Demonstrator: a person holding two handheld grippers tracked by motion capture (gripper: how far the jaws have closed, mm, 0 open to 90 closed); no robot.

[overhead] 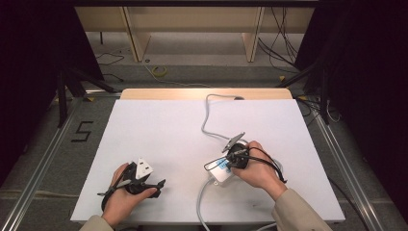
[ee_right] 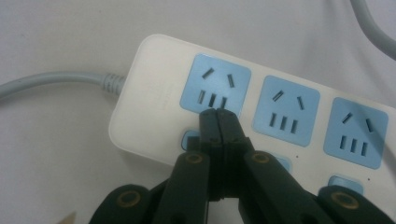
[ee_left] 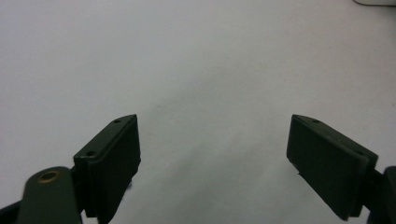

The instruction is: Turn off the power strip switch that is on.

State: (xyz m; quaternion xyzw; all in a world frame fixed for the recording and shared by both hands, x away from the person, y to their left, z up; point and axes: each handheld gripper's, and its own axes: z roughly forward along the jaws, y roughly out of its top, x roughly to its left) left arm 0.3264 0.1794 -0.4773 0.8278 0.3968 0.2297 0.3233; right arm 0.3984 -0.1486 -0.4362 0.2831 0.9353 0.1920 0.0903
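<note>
Where the right gripper meets the table, a white power strip, flat on the white tabletop, rounded at its corners. Three pale blue socket panels in a row along its top, each with two slanted slots above three short upright slots: first socket, second socket, third socket. Below the sockets, small blue switch buttons, partly hidden by the black jaws. Grey cord leaving one short end of the strip through a ribbed collar. From the high view, strip near the front right of the table, mostly covered by the right hand; cord curling away toward the far edge of the table, another stretch of cord running off the near edge.

Right gripper directly above the strip, pointing down at it. Jaws pressed together, nothing between them, tips just at the lower edge of the first socket, close to or touching the strip's face; contact not certain.

Left gripper well apart from the strip, near the front left of the table, held in the left hand. Jaws spread wide, holding nothing, with bare white tabletop between them.
</note>
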